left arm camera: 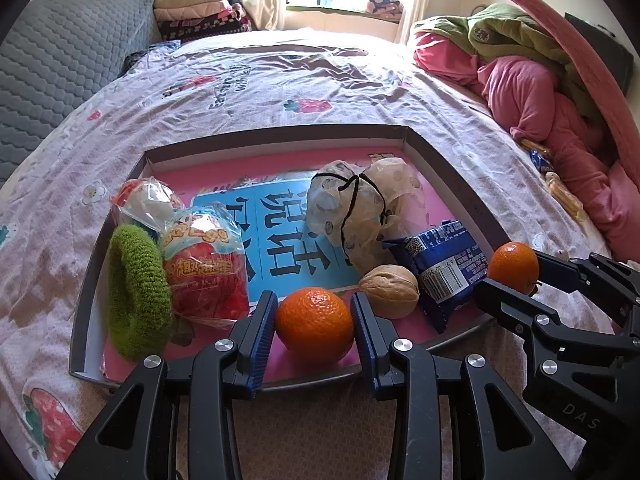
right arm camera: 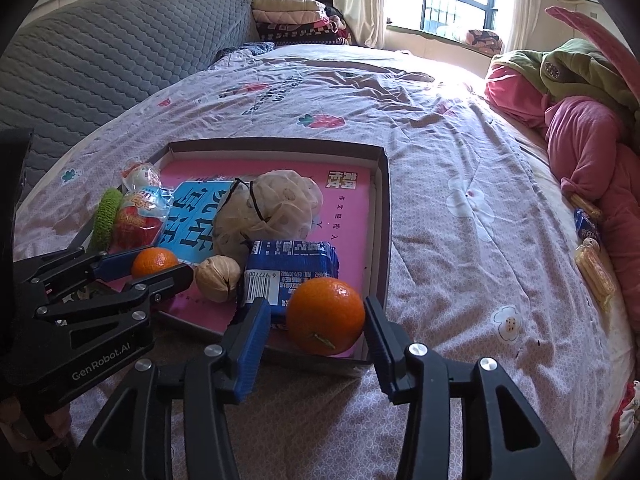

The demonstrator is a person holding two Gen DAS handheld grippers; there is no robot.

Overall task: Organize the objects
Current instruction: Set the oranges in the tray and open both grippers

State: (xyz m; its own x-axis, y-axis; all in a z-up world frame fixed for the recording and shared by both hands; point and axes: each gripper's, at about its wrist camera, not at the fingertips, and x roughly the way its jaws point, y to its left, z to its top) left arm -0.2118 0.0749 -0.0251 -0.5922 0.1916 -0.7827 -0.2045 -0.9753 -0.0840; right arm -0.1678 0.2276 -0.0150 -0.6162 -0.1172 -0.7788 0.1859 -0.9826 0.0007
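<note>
A shallow cardboard box (left arm camera: 280, 136) with a pink and blue book as its floor lies on the bed. In it are a green knitted ring (left arm camera: 136, 292), two red-and-white snack bags (left arm camera: 208, 268), a tied mesh pouch (left arm camera: 360, 204), a walnut (left arm camera: 390, 290) and a blue biscuit packet (left arm camera: 440, 264). My left gripper (left arm camera: 314, 320) has its jaws around an orange (left arm camera: 314, 318) at the box's near edge, pads touching its sides. My right gripper (right arm camera: 316, 320) has an orange (right arm camera: 325, 315) between its jaws at the box's near right corner; the right pad touches it, the left pad stands apart.
The box (right arm camera: 380, 208) sits on a floral bedsheet (right arm camera: 460, 160). Pink and green bedding (right arm camera: 580, 140) is piled at the right, with small snack packets (right arm camera: 592, 268) beside it. A grey quilted headboard (right arm camera: 100, 52) is at the left, folded blankets (right arm camera: 296, 16) at the back.
</note>
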